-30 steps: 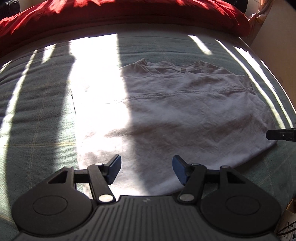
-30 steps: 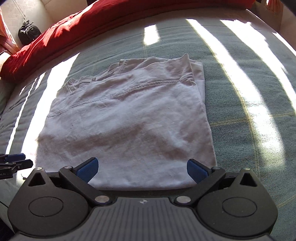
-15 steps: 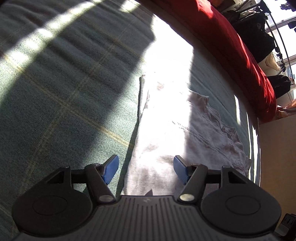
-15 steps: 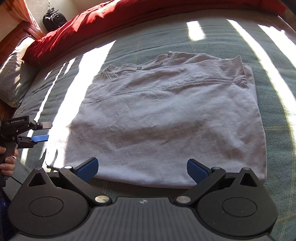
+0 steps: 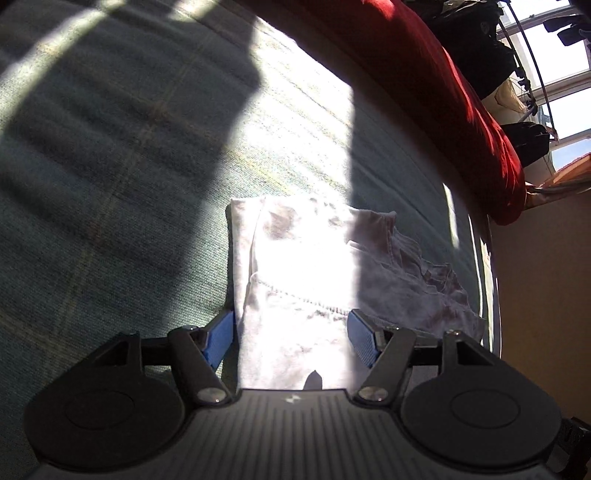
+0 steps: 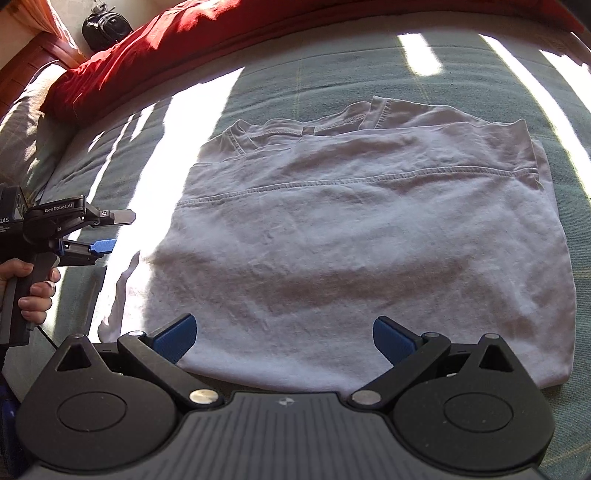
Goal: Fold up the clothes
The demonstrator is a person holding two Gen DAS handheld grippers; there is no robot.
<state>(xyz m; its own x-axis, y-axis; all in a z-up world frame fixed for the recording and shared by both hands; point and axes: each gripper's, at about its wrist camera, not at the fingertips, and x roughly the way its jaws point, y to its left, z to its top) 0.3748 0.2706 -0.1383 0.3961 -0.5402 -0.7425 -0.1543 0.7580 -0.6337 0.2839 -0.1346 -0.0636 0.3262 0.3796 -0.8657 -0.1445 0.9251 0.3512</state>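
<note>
My pale lilac cotton T-shirt (image 6: 362, 236) lies flat on the grey-green checked bed cover (image 6: 317, 74). Its lower half is doubled up over the chest so that the hem seam runs across below the collar, leaving a broad rectangle with the sleeves tucked in. I judge one more fold across would finish it, so I hold both tools spread at its edges, ready to pinch cloth. My right tool (image 6: 284, 338) hangs released over the near edge, jaws wide and nothing between them. My left tool (image 5: 291, 341), gripped in my left hand (image 6: 31, 286), comes in from the shirt's left side, also released; its jaws straddle the side edge with cloth between them, unclamped. A red duvet (image 6: 207, 33) is bunched along the far side of the bed. No baskets or boxes show.
</note>
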